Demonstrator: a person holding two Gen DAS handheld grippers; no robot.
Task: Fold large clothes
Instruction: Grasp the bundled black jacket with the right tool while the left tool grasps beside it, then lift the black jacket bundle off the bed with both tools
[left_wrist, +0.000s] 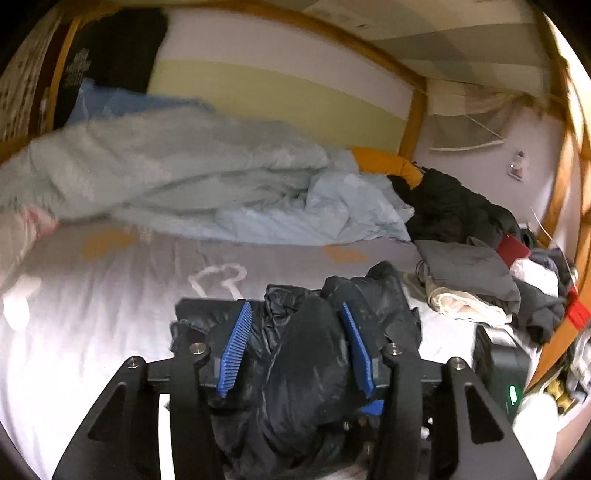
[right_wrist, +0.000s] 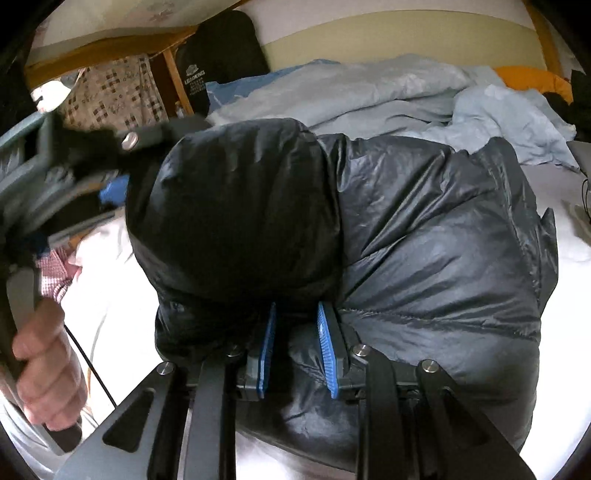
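Observation:
A black puffy down jacket (right_wrist: 424, 229) lies bunched on the white bed sheet (right_wrist: 122, 302). Its hood or a folded part (right_wrist: 236, 206) bulges up on the left in the right wrist view. My right gripper (right_wrist: 295, 314) has its blue pads close together on a fold of the jacket's near edge. My left gripper (left_wrist: 295, 314) has its blue pads wide apart with a thick wad of the jacket (left_wrist: 306, 354) between them. The left gripper also shows blurred at the left of the right wrist view (right_wrist: 114, 184), held by a hand (right_wrist: 44, 369).
A rumpled light blue duvet (left_wrist: 184, 177) lies along the far side of the bed. A heap of dark clothes (left_wrist: 454, 206) and folded grey and cream items (left_wrist: 469, 280) sit at the right. A wooden bed frame (left_wrist: 413, 122) runs behind. A black box (left_wrist: 502, 365) sits at the right edge.

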